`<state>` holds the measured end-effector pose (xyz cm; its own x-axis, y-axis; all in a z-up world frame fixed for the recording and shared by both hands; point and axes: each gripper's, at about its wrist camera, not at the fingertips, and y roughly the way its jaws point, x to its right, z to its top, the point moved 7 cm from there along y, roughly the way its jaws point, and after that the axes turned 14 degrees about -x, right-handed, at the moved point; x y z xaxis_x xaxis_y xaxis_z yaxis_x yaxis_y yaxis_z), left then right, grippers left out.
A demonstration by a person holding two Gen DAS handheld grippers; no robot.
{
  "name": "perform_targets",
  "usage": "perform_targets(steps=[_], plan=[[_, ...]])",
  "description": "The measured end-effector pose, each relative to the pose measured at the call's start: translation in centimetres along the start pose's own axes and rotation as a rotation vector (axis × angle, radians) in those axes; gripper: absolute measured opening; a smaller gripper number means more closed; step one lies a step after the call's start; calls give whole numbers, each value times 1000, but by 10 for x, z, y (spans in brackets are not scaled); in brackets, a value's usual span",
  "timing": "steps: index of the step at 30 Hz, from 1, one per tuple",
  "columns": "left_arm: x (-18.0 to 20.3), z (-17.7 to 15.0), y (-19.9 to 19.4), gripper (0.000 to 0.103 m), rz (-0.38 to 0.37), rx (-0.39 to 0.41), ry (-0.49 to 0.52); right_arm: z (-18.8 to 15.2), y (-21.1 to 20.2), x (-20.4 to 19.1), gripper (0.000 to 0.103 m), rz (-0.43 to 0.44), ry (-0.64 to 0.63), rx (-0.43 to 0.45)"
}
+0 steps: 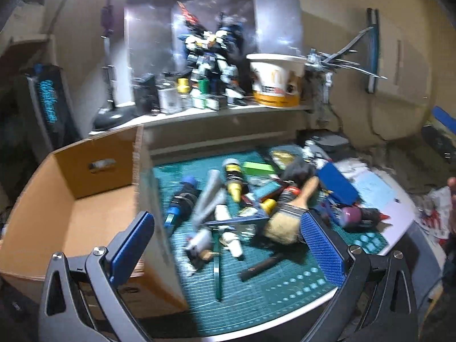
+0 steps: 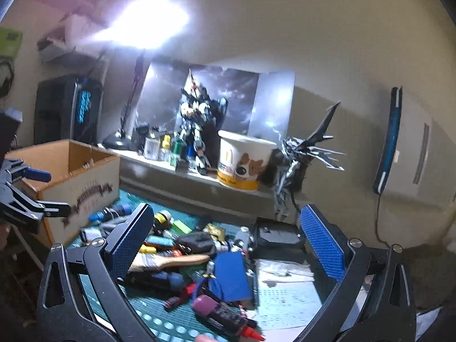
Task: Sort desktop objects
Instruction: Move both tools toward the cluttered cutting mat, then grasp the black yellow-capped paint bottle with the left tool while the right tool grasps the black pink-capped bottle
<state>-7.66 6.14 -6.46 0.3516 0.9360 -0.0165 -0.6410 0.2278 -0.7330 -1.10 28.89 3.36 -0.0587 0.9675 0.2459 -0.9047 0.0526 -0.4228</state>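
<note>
A heap of desk clutter lies on a green cutting mat (image 1: pixel 256 293): a wooden-handled paintbrush (image 1: pixel 287 213), a flat blue box (image 1: pixel 337 185), a yellow-tipped marker (image 1: pixel 235 182), a blue-capped black pen (image 1: pixel 182 199) and a dark tube with a purple cap (image 1: pixel 362 215). An open cardboard box (image 1: pixel 94 199) stands empty at the mat's left side. My left gripper (image 1: pixel 228 242) hovers open over the box's edge and the heap, holding nothing. My right gripper (image 2: pixel 228 242) is open above the paintbrush (image 2: pixel 171 259) and blue box (image 2: pixel 230 276). The left gripper (image 2: pixel 48 192) shows by the cardboard box (image 2: pixel 85 168).
A shelf behind the mat carries a robot model (image 1: pixel 211 57), a white and yellow paper bucket (image 1: pixel 276 79), small paint bottles (image 1: pixel 182 91) and a lamp base (image 1: pixel 114 118). White paper sheets (image 2: pixel 287 293) lie at the mat's right. A dark winged model (image 2: pixel 293 156) stands beside the bucket.
</note>
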Motion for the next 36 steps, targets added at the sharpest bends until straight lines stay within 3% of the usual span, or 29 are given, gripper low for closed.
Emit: perform_targets(steps=[4, 6, 10, 13, 16, 22, 26, 32, 35, 36], plan=[[14, -3, 9, 103, -76, -14, 44, -11, 18, 14, 103, 65, 29, -122], [17, -1, 13, 103, -70, -28, 66, -20, 26, 21, 103, 125, 28, -168], [13, 7, 18, 103, -49, -35, 79, -44, 30, 24, 103, 215, -87, -200], [12, 17, 28, 103, -54, -102, 93, -64, 28, 24, 103, 319, -176, -217], [12, 26, 48, 103, -26, -210, 119, -83, 37, 27, 103, 343, -209, -287], [8, 56, 103, 103, 161, -346, 147, -107, 66, 14, 102, 385, -260, -378], [18, 72, 144, 103, 110, -400, 77, -126, 87, 7, 92, 388, -309, -438], [29, 87, 197, 103, 111, -455, 19, -145, 109, 12, 91, 372, -309, -485], [27, 90, 222, 96, 81, -498, -25, -153, 118, 11, 77, 384, -324, -504], [26, 90, 228, 94, 70, -512, -33, -155, 122, 11, 76, 389, -339, -517]])
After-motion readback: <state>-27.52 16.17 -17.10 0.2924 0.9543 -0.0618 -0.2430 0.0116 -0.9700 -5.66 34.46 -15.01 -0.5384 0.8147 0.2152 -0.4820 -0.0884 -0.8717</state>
